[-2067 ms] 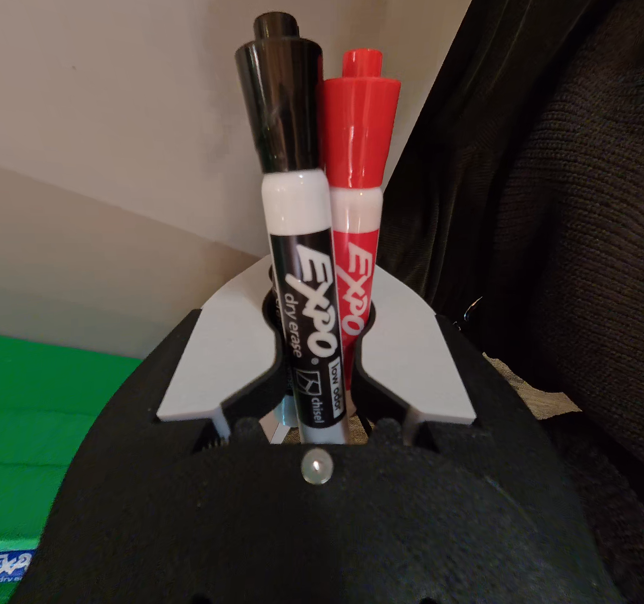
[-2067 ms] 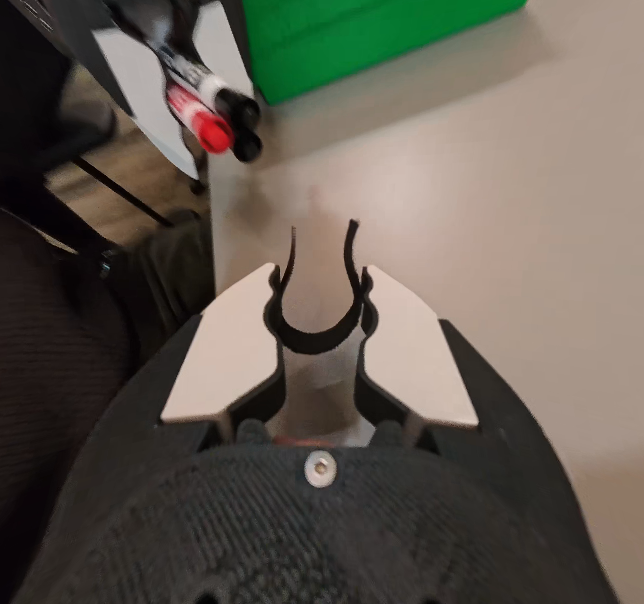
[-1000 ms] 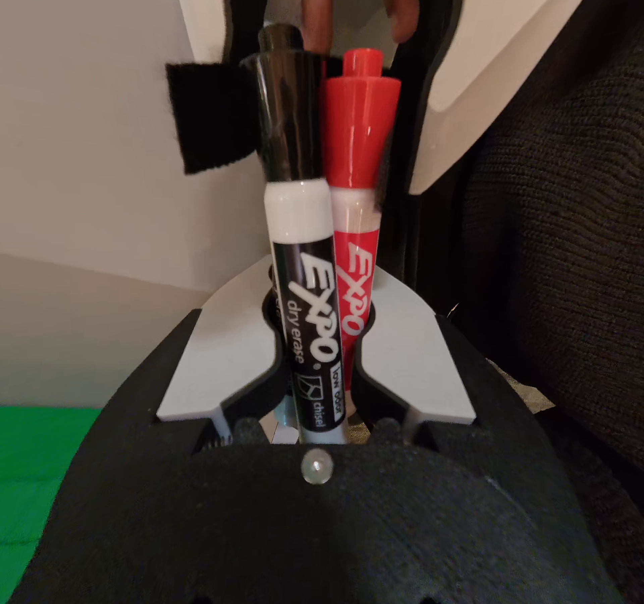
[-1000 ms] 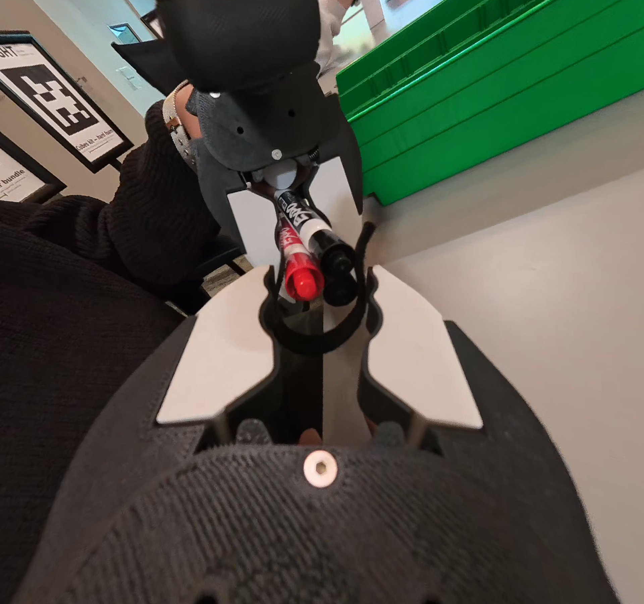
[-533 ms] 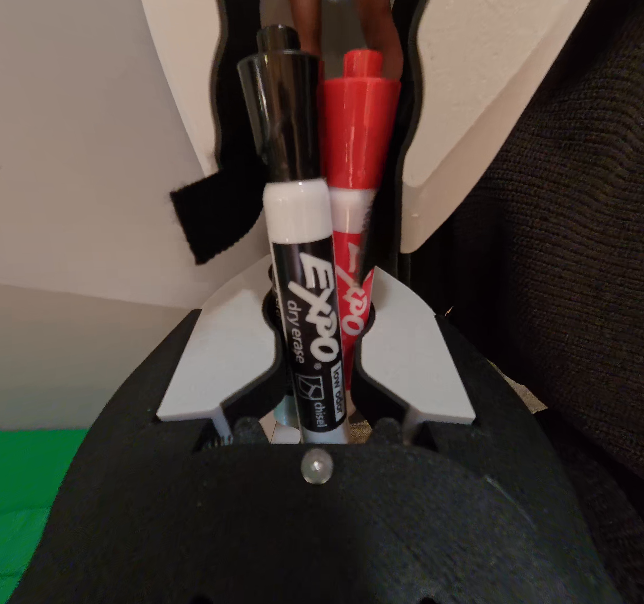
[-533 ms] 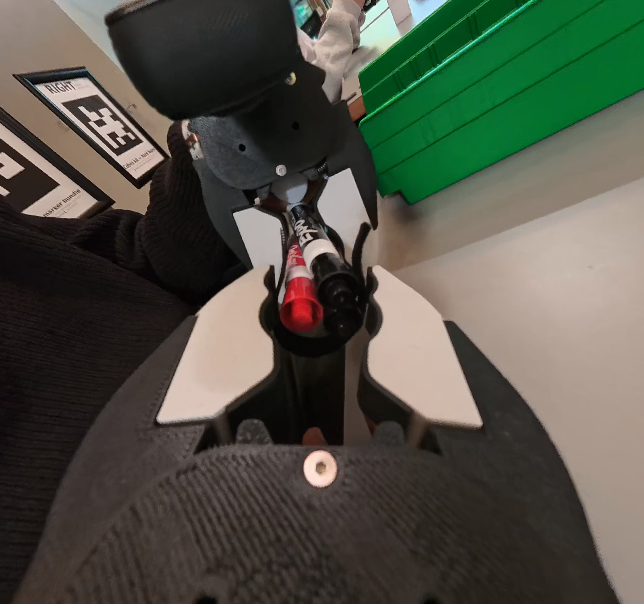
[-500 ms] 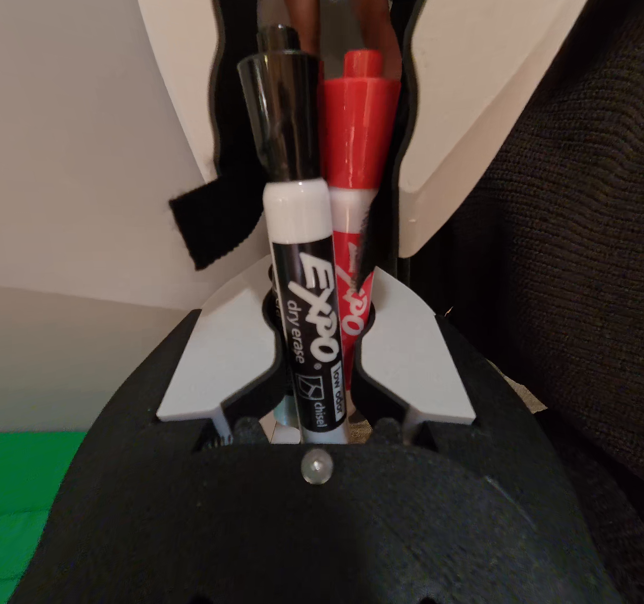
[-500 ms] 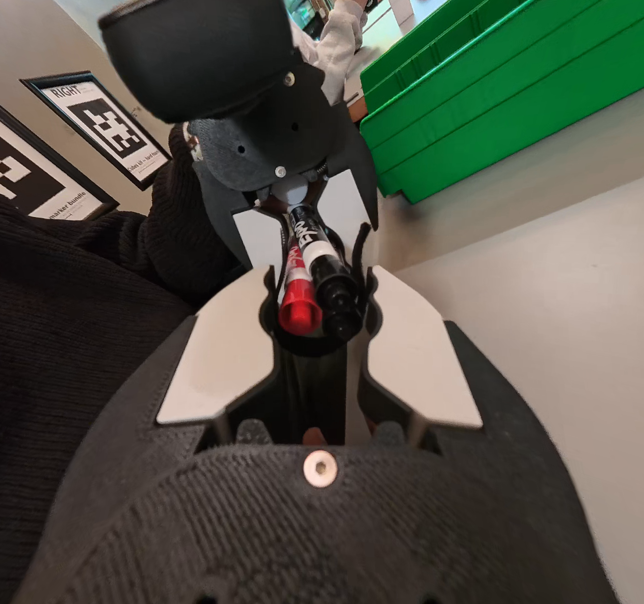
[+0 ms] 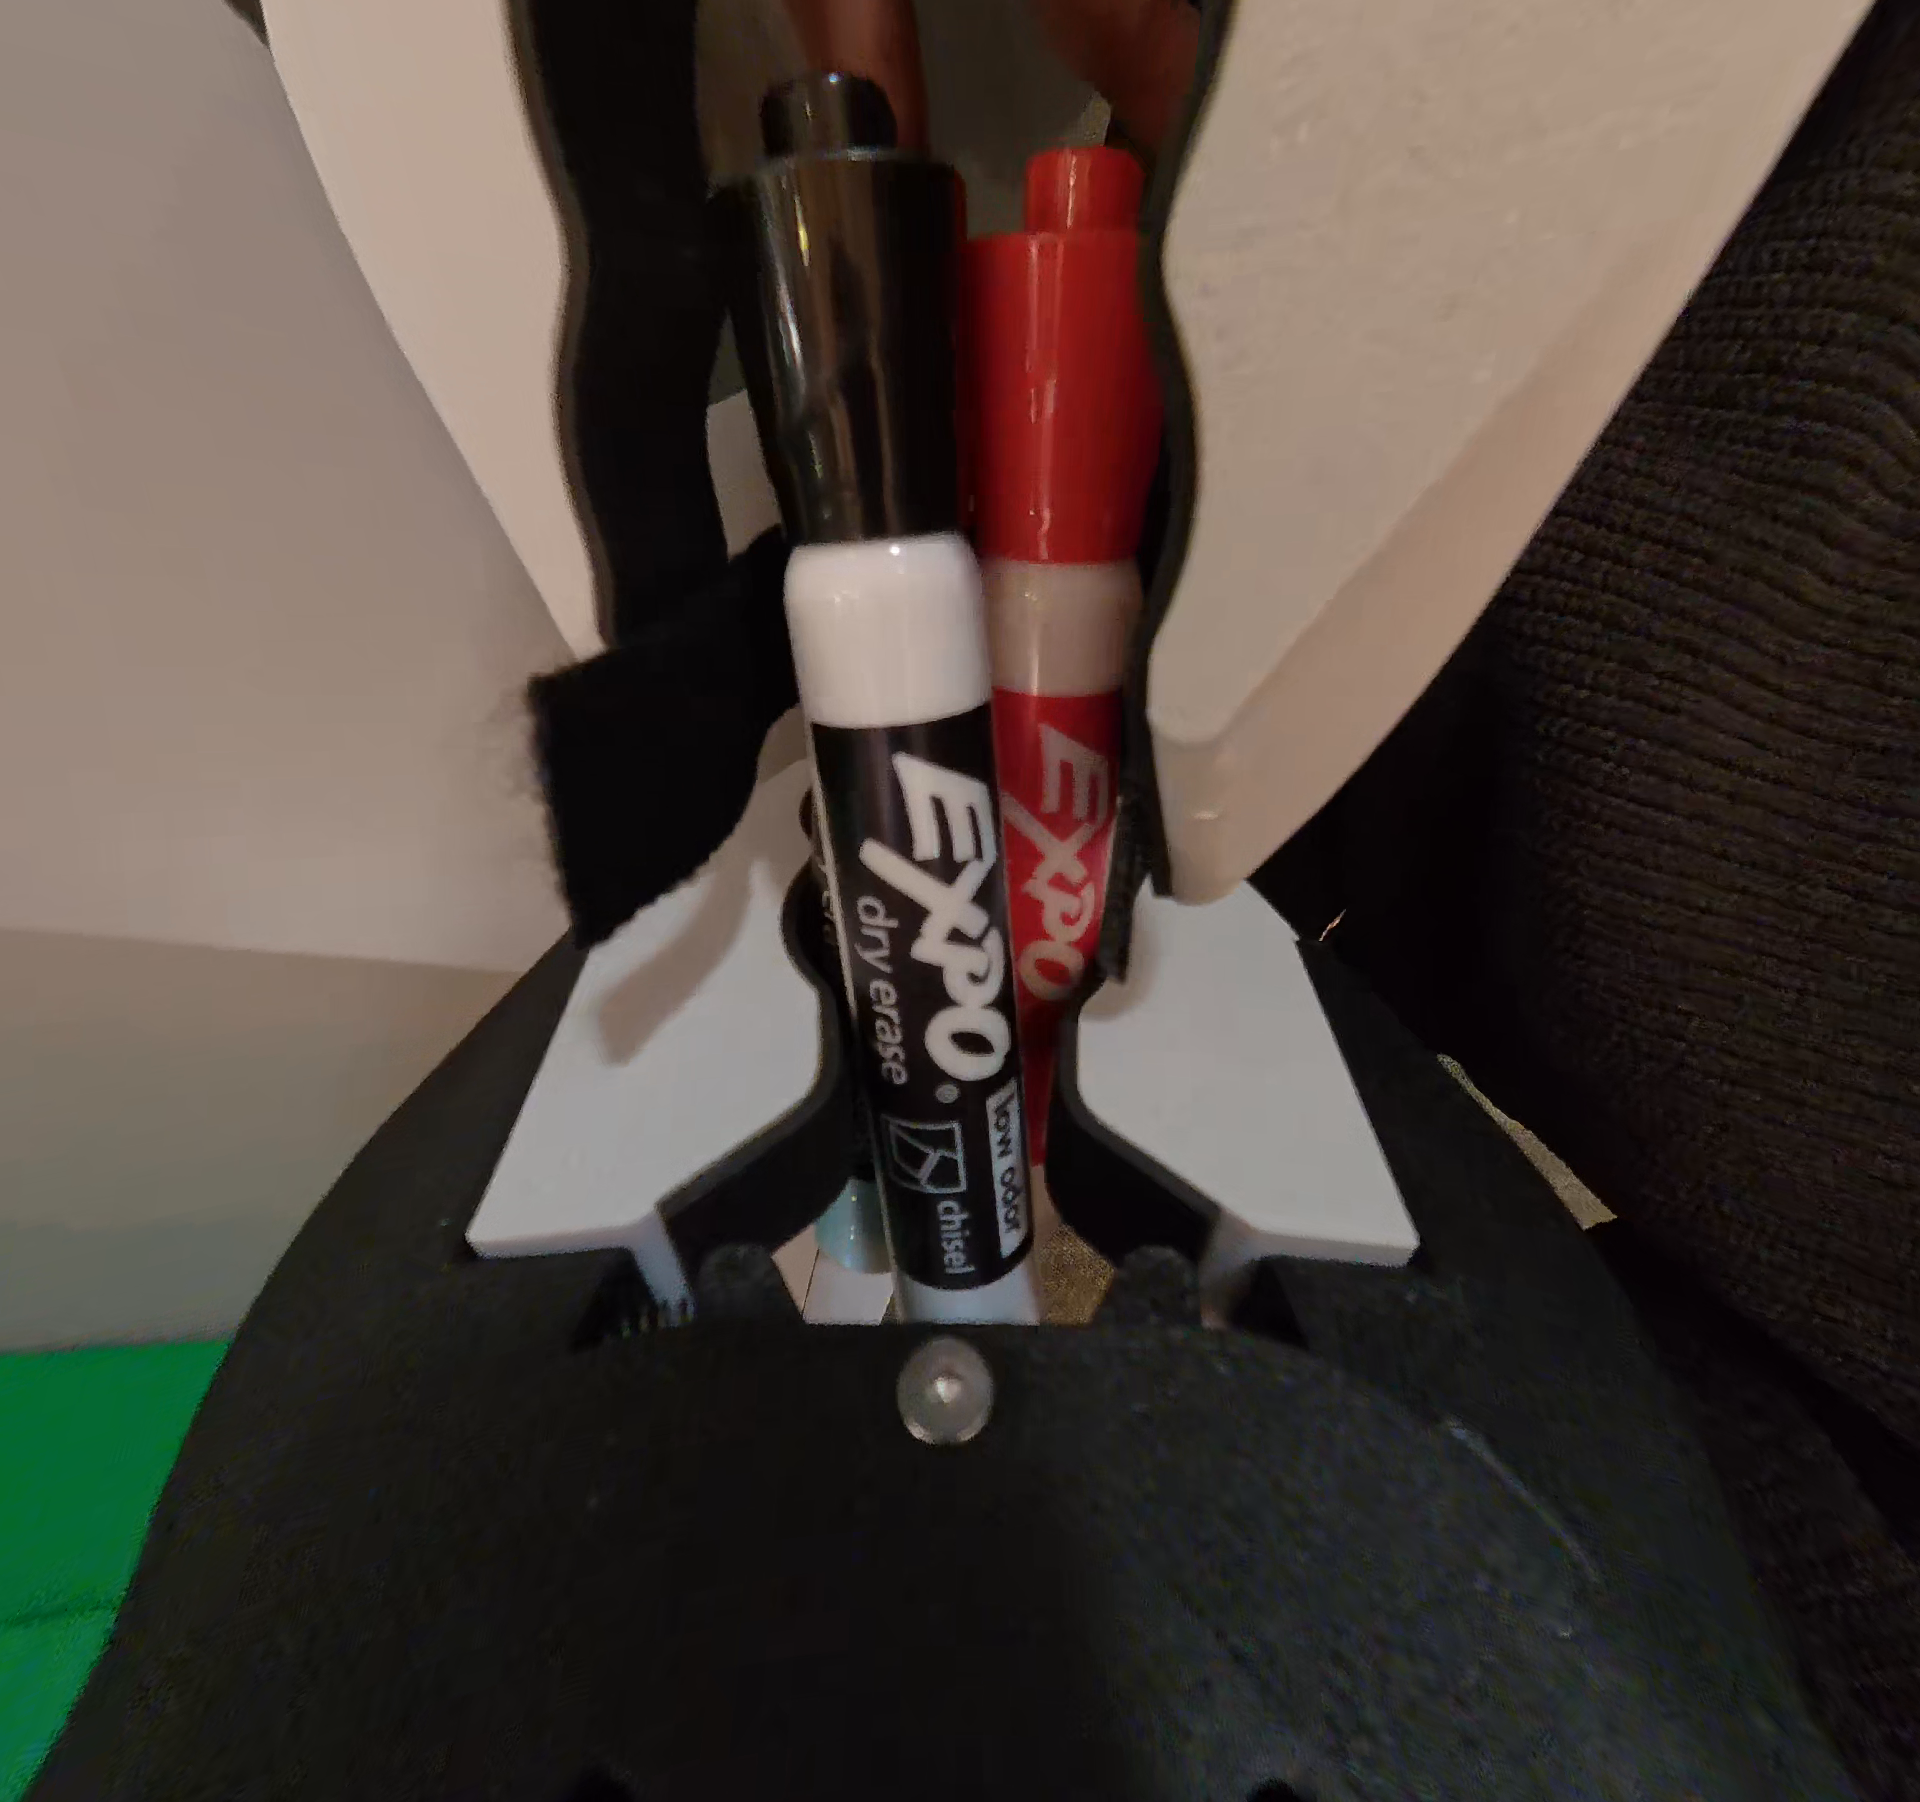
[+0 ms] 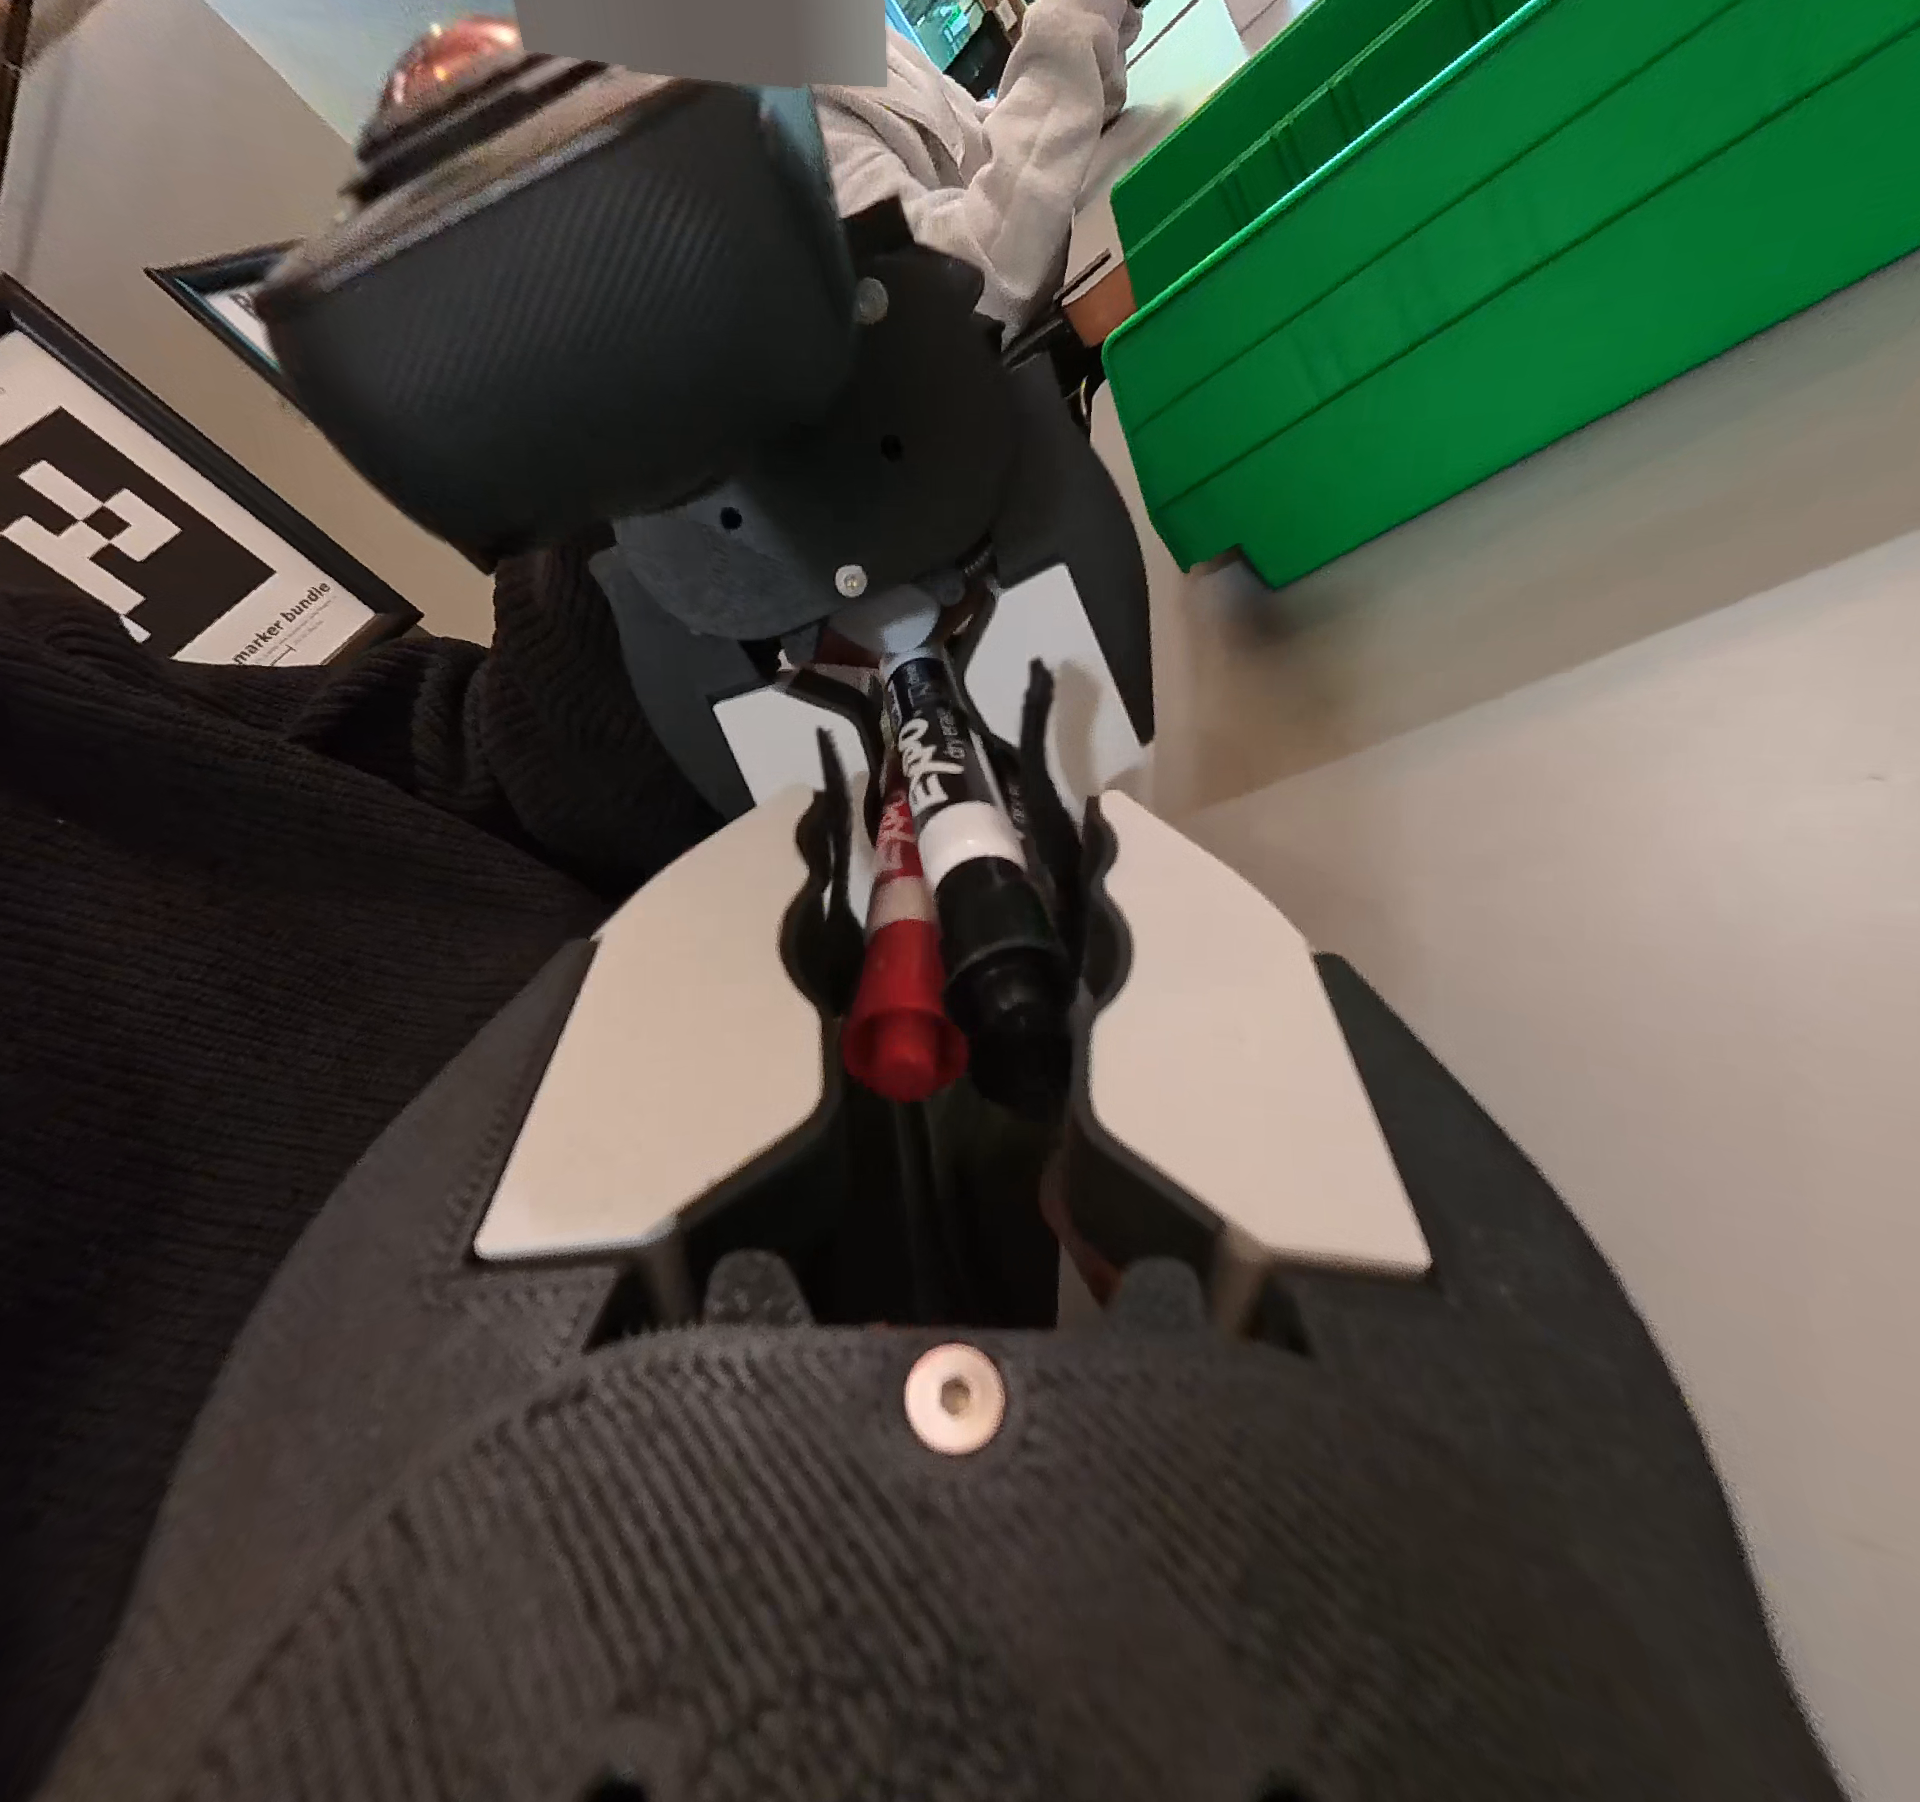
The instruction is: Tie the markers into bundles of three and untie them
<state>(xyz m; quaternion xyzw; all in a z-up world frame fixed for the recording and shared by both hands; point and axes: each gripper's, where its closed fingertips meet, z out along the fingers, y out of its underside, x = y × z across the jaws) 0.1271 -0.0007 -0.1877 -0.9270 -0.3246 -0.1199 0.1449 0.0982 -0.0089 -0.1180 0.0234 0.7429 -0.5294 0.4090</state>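
Observation:
My left gripper (image 9: 956, 879) is shut on a bundle of dry-erase markers: a black one (image 9: 883, 713), a red one (image 9: 1055, 402), and another mostly hidden behind them. My right gripper (image 10: 956, 807) holds a black strap (image 10: 1039, 744) bent into a U between its jaws. The marker caps (image 10: 899, 1004) sit inside this loop, between the right fingers. In the left wrist view the right gripper's white fingers (image 9: 1351, 402) flank the markers, and a strap end (image 9: 644, 796) hangs at the left. A person's fingers show behind the caps.
Green plastic bins (image 10: 1507, 246) stand on the pale table (image 10: 1558, 921) at the back right. A black knit sleeve (image 10: 260, 921) fills the left side. Framed signs (image 10: 156, 526) stand behind it. Another person in a grey sleeve (image 10: 1018, 90) is far back.
My right gripper swung up from the table with the strap loop and slid it over the marker caps, now farther down toward the barrels. My left gripper kept its hold.

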